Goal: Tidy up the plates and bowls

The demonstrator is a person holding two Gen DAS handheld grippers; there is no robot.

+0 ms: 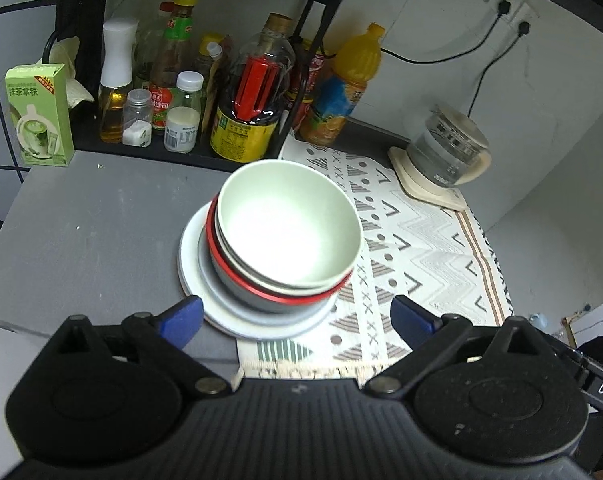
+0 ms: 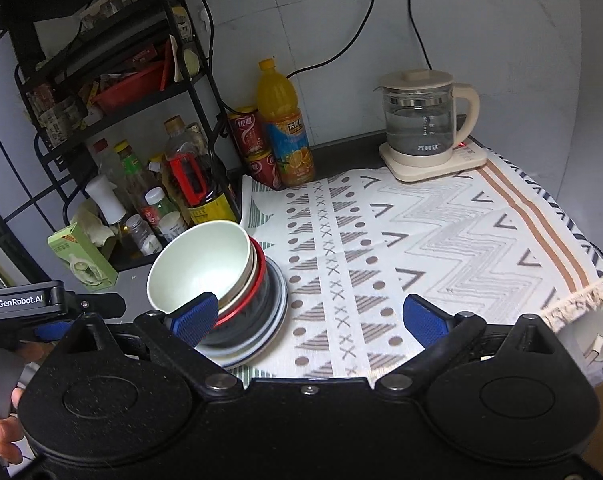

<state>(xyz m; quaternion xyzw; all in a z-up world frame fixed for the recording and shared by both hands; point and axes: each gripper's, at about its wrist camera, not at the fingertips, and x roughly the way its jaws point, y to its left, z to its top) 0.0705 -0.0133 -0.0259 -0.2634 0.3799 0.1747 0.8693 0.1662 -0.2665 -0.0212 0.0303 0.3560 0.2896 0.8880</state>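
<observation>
A pale green bowl (image 1: pixel 289 228) tops a stack of nested bowls, one with a red rim (image 1: pixel 237 280), all resting on a white plate (image 1: pixel 205 304) at the edge of the patterned cloth (image 1: pixel 421 248). My left gripper (image 1: pixel 297 320) hangs open just short of the stack, its blue pads either side of the plate's near edge, touching nothing. In the right wrist view the same green bowl (image 2: pixel 201 264) and white plate (image 2: pixel 277 320) lie at the left. My right gripper (image 2: pixel 305 320) is open over bare cloth (image 2: pixel 441 248), its left pad in front of the stack.
A black rack (image 1: pixel 81 40) with several bottles (image 1: pixel 245 92) stands behind the stack. An orange juice bottle (image 2: pixel 283 124), red cans (image 2: pixel 245 132) and a glass kettle (image 2: pixel 425 120) on its base line the wall. A green carton (image 1: pixel 39 116) sits on the grey counter (image 1: pixel 93 232). A hand (image 2: pixel 1 432) holds the other gripper.
</observation>
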